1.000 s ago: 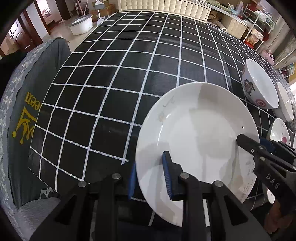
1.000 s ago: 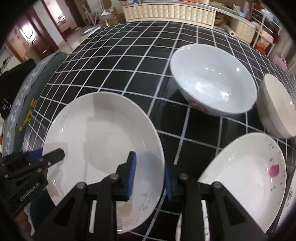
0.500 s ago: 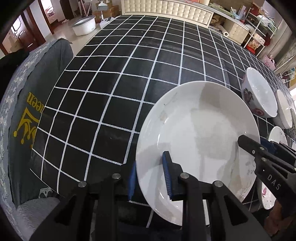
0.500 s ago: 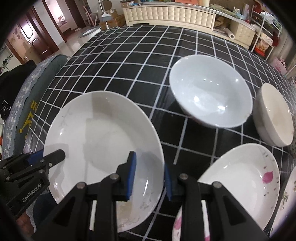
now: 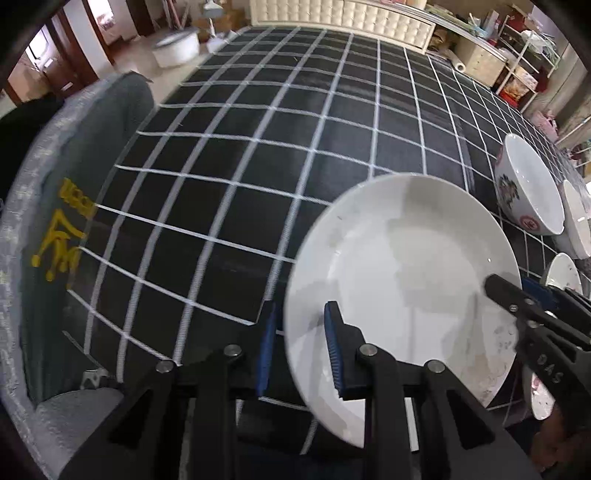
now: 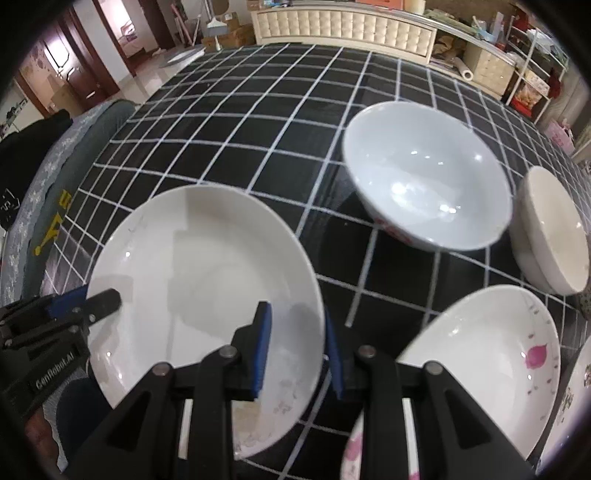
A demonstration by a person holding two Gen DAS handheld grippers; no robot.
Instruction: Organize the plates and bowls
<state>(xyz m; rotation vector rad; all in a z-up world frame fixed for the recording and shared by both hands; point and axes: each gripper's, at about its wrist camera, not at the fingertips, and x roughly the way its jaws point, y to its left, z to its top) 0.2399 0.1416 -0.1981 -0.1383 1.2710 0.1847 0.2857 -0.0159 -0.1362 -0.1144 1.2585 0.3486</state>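
Observation:
A plain white plate (image 5: 402,280) is held off the black checked tablecloth (image 5: 258,147) by both grippers. My left gripper (image 5: 299,347) is shut on its near left rim. My right gripper (image 6: 295,347) is shut on its right rim; the plate also shows in the right wrist view (image 6: 199,280). The right gripper shows at the plate's right edge in the left wrist view (image 5: 517,299). A white bowl with a red flower pattern (image 6: 424,177) stands behind. A smaller cream bowl (image 6: 550,229) stands to its right. A plate with a pink petal mark (image 6: 491,362) lies at the near right.
A grey cloth-covered seat with yellow lettering (image 5: 55,221) stands along the table's left edge. Another patterned plate edge (image 6: 576,398) shows at the far right. A cream bench (image 6: 343,26) and shelves (image 6: 532,74) stand beyond the table's far end.
The white plate has risen and tilted a little, held by both grippers. The bowls now sit farther below and away in both views.

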